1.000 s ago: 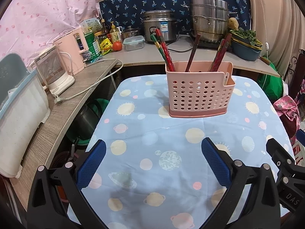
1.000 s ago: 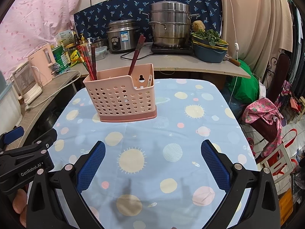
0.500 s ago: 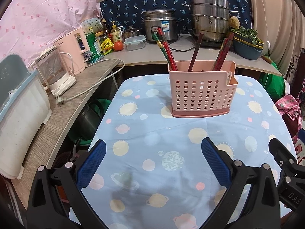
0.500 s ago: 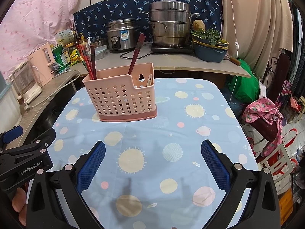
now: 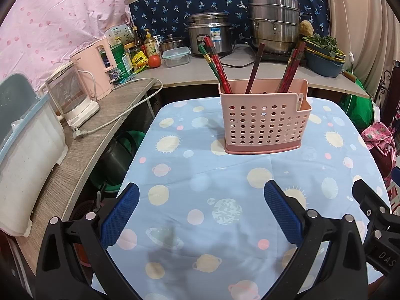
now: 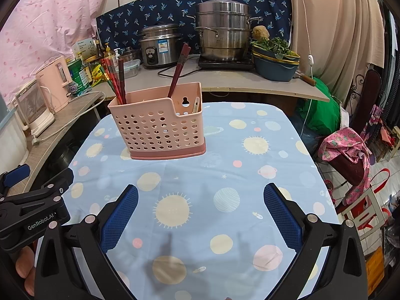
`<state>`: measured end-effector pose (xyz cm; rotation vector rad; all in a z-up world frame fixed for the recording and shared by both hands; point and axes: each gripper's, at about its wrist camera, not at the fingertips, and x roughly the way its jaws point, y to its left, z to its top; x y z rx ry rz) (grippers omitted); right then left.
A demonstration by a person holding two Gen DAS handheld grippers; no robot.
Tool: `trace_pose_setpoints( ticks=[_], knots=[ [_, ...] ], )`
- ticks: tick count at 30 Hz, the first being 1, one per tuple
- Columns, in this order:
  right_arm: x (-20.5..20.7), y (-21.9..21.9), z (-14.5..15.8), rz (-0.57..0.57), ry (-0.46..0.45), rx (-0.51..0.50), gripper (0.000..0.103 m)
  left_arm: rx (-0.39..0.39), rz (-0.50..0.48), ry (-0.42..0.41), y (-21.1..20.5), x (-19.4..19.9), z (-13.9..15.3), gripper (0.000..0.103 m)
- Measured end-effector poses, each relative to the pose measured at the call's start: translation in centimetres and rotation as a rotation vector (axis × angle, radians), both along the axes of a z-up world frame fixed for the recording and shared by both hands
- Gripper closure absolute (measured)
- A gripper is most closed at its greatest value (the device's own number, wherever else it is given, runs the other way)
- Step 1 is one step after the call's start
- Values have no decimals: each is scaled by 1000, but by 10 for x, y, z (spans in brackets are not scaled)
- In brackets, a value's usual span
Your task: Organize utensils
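A pink perforated utensil holder (image 5: 265, 120) stands upright on the blue planet-print tablecloth (image 5: 200, 175). It also shows in the right wrist view (image 6: 160, 127). Several dark red chopsticks (image 5: 217, 67) stand in its compartments, some at the left (image 6: 117, 80) and some in the middle (image 6: 178, 68). A pale utensil (image 6: 195, 105) sits in its low side pocket. My left gripper (image 5: 200, 210) is open and empty, hovering near the table's front edge. My right gripper (image 6: 200, 210) is open and empty beside it. Both are well short of the holder.
A wooden counter (image 5: 82, 145) runs along the left with kettles (image 5: 72, 100) and a loose power cord (image 5: 120, 115). The back counter holds a rice cooker (image 6: 160, 45), steel steamer pot (image 6: 222, 30) and blue bowls of greens (image 6: 275, 60). A pink bag (image 6: 347, 150) sits at the right.
Both grippers have drifted slightly, so the holder sits a little further right and up in the left view. Both stayed open and empty; nothing on the table moved.
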<state>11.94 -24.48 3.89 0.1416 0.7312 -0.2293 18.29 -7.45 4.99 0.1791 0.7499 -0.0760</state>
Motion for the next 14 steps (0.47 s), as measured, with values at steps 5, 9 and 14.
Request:
trace_pose_setpoints(
  ticks=[5,9,14],
  knots=[
    [0,0,0,0,0,0,6,-1,0,0,0,0,0,7],
    [0,0,0,-1,1,-1,6,-4,8,-13,0,0,1,7],
    [2,1,-2,-3,1,-3,6,-5,-2,-12,-1,1,2,7]
  ],
)
